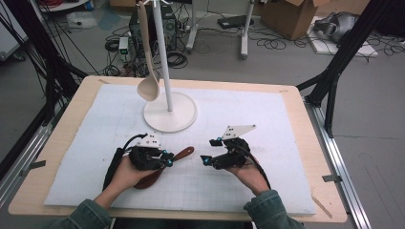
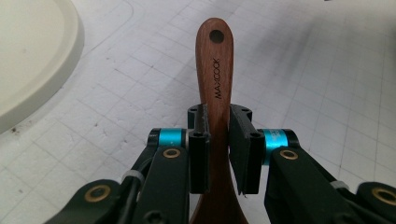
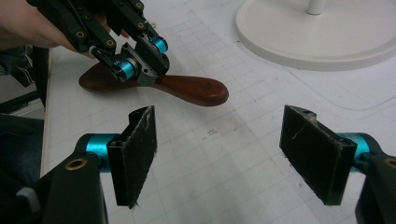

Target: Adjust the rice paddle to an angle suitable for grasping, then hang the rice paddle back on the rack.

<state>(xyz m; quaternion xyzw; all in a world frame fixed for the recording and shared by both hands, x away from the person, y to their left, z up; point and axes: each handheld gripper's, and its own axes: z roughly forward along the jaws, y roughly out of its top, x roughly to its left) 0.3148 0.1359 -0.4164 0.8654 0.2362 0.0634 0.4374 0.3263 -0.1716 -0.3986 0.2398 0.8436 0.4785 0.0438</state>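
A dark brown wooden spoon (image 1: 185,153) lies low on the white mat, its handle pointing right toward the stand. My left gripper (image 1: 168,160) is shut on that handle; in the left gripper view the pads (image 2: 201,140) press both sides of the spoon (image 2: 215,60), below the hole at the handle's end. The right gripper view shows the same grip (image 3: 140,63) on the spoon (image 3: 196,88), with the bowl at the left. My right gripper (image 1: 210,151) hovers to the right of the handle's tip. It is open (image 3: 219,128), with only mat between its pads.
A white stand (image 1: 170,114) with a round base (image 3: 317,37) and a thin pole stands at the back of the mat (image 1: 267,119). A beige ladle (image 1: 149,87) hangs from its top. The base's edge (image 2: 28,60) lies left of the spoon. Cables and a cardboard box (image 1: 291,16) lie beyond the table.
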